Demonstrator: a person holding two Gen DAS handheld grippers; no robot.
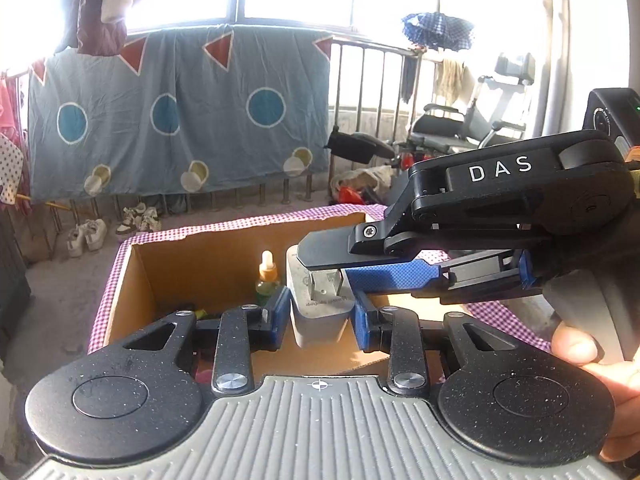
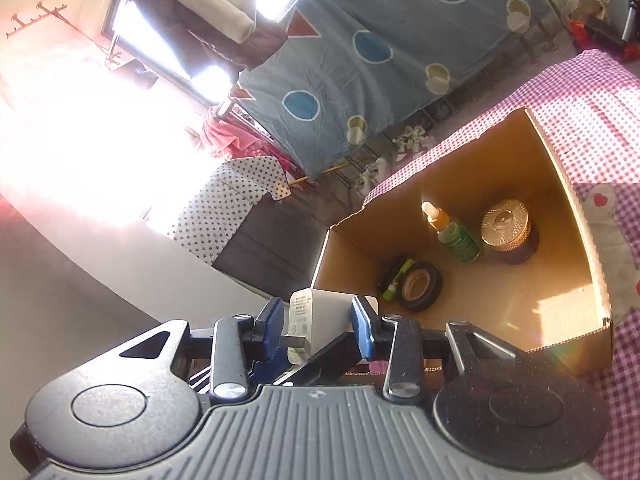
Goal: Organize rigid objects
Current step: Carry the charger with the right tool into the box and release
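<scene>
A white plug-in charger (image 1: pixel 320 312) is held above an open cardboard box (image 1: pixel 132 280). My left gripper (image 1: pixel 320 312) is shut on the charger's lower body. My right gripper (image 1: pixel 340 268) comes in from the right and grips its upper end, by the metal prongs. In the right wrist view the charger (image 2: pixel 320 320) sits between that gripper's (image 2: pixel 324 324) blue pads. Inside the box (image 2: pixel 560 152) stand a green dropper bottle (image 2: pixel 456 236), a gold-lidded jar (image 2: pixel 508 228) and a roll of black tape (image 2: pixel 420 284).
The box rests on a pink-checked tablecloth (image 2: pixel 592 92). A blue sheet (image 1: pixel 176 112) hangs on a railing behind, with shoes (image 1: pixel 88 232) on the floor. A wheelchair (image 1: pixel 452 128) stands at back right.
</scene>
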